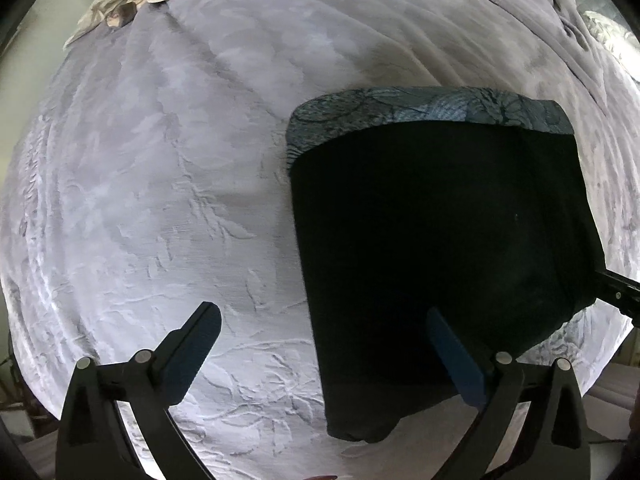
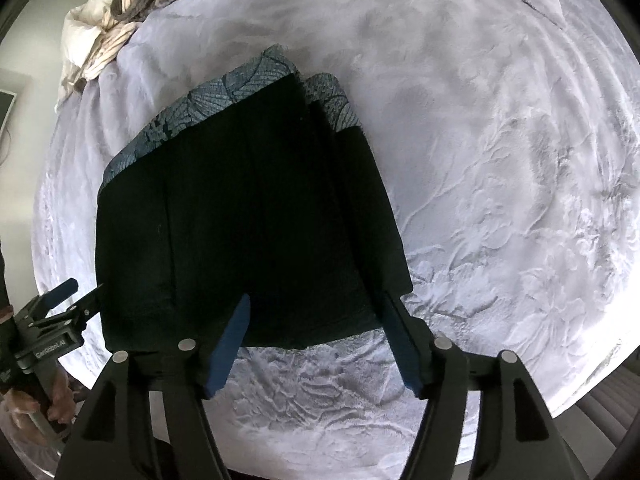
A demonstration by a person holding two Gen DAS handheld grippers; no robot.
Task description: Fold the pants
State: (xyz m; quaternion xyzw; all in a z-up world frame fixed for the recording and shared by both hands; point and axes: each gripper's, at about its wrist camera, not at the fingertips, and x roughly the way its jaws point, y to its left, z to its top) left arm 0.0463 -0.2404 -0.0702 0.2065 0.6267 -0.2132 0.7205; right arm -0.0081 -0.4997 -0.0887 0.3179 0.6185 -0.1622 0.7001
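Since both sets of jaws are spread wide with nothing pinched between them, the fold looks basically laid down already. The pants sit as a dark folded bundle on the pale bedspread, patterned waistband at the far edge, a second layer poking out along the right side in the right wrist view. The left gripper hangs over the bundle's left edge, one finger over bare bedspread; the right gripper straddles the near hem. My take: lift both straight up (no dragging, or the layers skew), then square that offset edge before another fold.
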